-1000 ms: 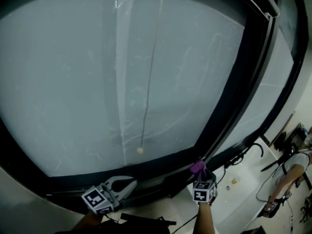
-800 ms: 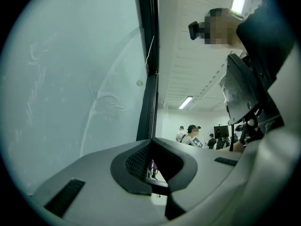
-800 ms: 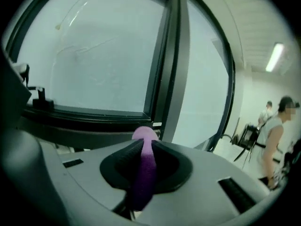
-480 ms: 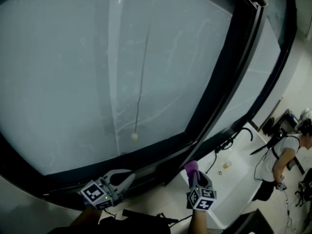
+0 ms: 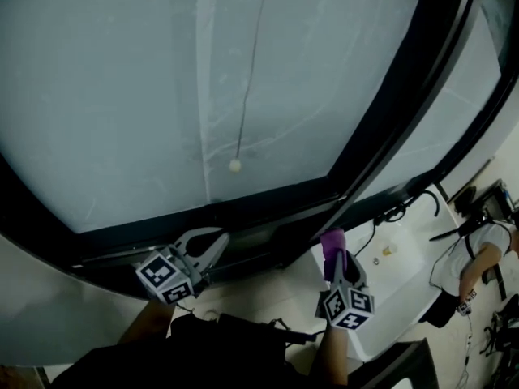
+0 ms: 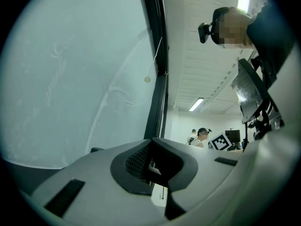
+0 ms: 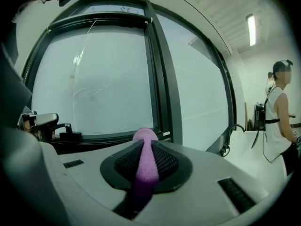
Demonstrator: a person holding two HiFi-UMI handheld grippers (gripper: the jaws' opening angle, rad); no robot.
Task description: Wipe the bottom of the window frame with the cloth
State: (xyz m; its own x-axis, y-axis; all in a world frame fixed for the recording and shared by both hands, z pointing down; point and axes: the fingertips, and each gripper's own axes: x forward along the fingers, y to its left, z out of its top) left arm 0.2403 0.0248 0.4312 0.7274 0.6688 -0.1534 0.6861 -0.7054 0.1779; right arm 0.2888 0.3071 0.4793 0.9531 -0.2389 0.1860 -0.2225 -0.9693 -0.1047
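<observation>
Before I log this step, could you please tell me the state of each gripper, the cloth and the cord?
Left gripper: open, empty.
Right gripper: shut on the cloth.
Cloth: pinched, tip poking past the jaws.
Cord: hanging straight down.

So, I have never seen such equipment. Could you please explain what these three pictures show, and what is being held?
There is no robot: a person holds a two-jaw tool in each hand. One picture comes from a camera on the person's head, looking down at a large window. The other two come from cameras on the tools. The right gripper is closed on a purple cloth; the left gripper is open and empty. Both are near the dark bottom of the window frame; the cloth seems not to touch it.
</observation>
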